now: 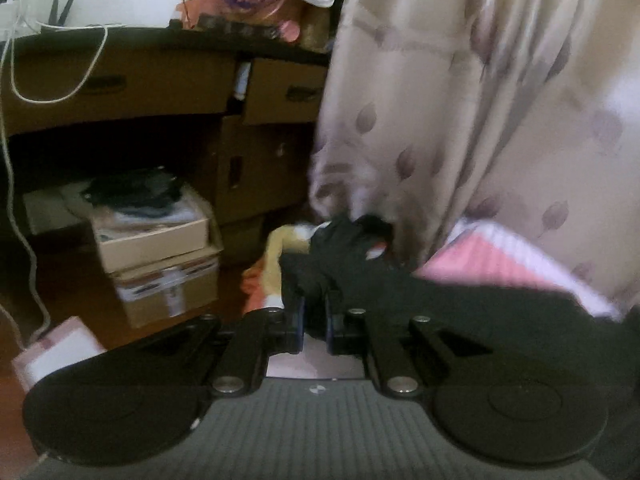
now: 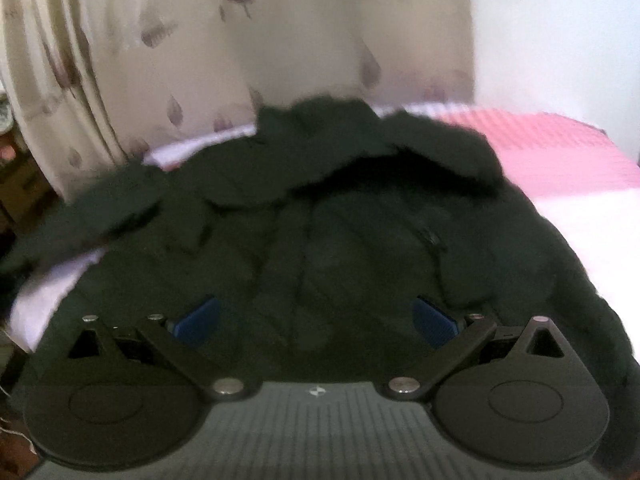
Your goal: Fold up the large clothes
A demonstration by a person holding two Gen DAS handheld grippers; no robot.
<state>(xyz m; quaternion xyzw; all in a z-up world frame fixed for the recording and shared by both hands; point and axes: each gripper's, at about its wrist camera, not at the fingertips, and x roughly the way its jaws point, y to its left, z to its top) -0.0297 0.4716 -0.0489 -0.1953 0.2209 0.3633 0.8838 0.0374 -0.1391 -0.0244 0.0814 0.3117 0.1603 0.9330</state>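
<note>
A large black jacket (image 2: 320, 216) with a furry hood (image 2: 360, 140) lies spread on a bed with a pink and white cover (image 2: 560, 152). My right gripper (image 2: 316, 320) is open, its blue pads (image 2: 200, 320) wide apart just above the jacket's lower front. My left gripper (image 1: 314, 320) is shut on a fold of the black jacket (image 1: 344, 264) at the bed's left edge; the cloth bunches up past the fingers.
A patterned beige curtain (image 1: 460, 100) hangs behind the bed. A dark wooden desk with drawers (image 1: 160, 80) stands left, with cardboard boxes (image 1: 160, 256) on the floor beneath it. A white cable (image 1: 24, 240) trails down. Yellow and orange cloth (image 1: 276, 256) lies beside the bed.
</note>
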